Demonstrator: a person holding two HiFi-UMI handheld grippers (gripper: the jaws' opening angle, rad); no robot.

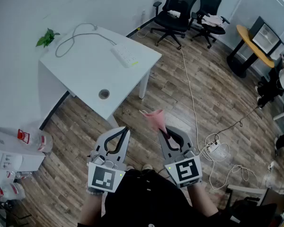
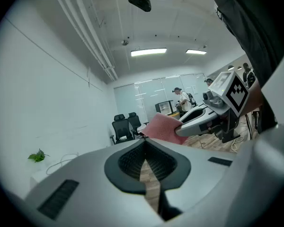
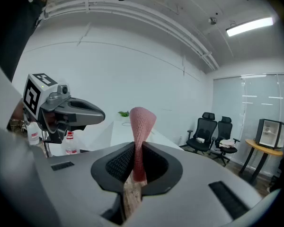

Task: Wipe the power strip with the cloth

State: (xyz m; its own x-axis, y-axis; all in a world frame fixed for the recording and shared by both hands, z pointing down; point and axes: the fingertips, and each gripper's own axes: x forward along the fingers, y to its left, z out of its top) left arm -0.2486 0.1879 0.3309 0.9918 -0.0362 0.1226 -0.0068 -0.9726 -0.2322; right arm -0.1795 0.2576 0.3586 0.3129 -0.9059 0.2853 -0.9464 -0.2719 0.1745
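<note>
Closest in, right gripper (image 3: 137,162) — clamps a pink cloth (image 3: 141,124) between its jaws, with a folded end standing up past the tips. Just to its left, left gripper (image 2: 145,150), jaws pressed together on nothing, only floor planks showing through the slit. Held low and side by side against the body, both pointing forward. Ahead and to the left of them, well apart, white table (image 1: 80,74). On its far corner, white power strip (image 1: 126,55), lying flat with its cable (image 1: 68,40) looping back toward a small green plant (image 1: 47,37) by the wall. Farther ahead, office chairs (image 1: 177,8); off left of the left gripper, bottles (image 1: 35,140) low down. Judging by this: cloth in hand, nothing else done. Not yet at the table, no contact with the strip, no wipe begun — leaves the approach, the pass over the top face, perhaps steadying with the empty left gripper.
</note>
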